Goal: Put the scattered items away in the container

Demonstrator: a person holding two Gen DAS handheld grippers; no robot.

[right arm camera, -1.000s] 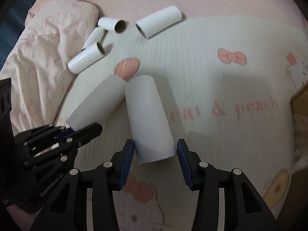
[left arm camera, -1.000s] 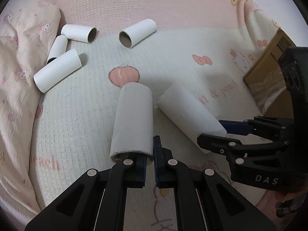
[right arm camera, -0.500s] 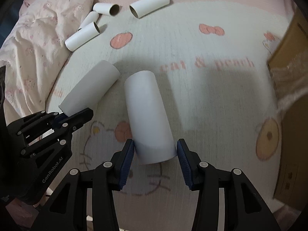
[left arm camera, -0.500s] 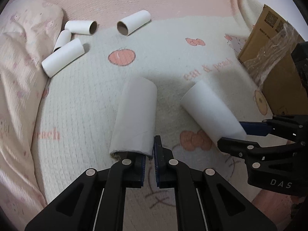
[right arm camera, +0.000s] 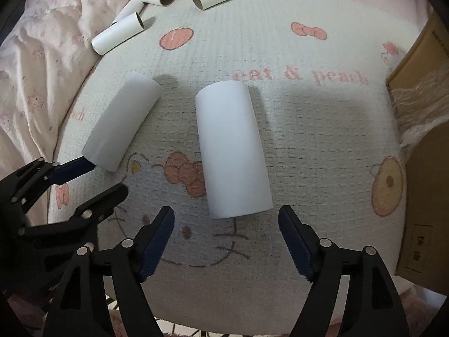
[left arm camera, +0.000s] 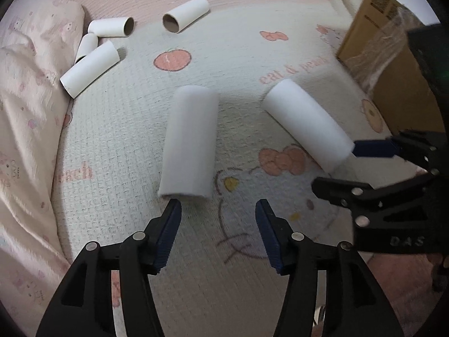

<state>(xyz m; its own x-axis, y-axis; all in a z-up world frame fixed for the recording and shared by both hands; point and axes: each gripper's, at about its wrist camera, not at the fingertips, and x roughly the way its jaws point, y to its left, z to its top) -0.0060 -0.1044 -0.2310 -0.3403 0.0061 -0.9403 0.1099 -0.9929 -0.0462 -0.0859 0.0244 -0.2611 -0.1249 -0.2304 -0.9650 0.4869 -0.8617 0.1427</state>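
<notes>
Two white cardboard tubes are in view over the printed mat [left arm camera: 134,146], both free of any pad. One tube [left arm camera: 190,143] is just ahead of my left gripper [left arm camera: 218,207], near its left fingertip; the jaws are opening with nothing between them. The other tube [right arm camera: 233,151] has its near end at the mouth of my right gripper [right arm camera: 226,216], whose jaws are opening clear of its sides. Each view shows the other gripper too: the right gripper [left arm camera: 353,168] by its tube [left arm camera: 306,123], the left gripper [right arm camera: 98,179] by its tube [right arm camera: 120,123]. The cardboard box [right arm camera: 421,112] stands at the right.
Several more white tubes [left arm camera: 89,70] lie at the mat's far left, one tube [left arm camera: 185,14] apart from the cluster. A rumpled pink quilt [left arm camera: 25,112] borders the left side. The box [left arm camera: 393,56] has clear tape trailing off its flap.
Both grippers were shut on their tubes and have sprung apart, letting the tubes go. Both hands drifted toward the box, which now shows more.
</notes>
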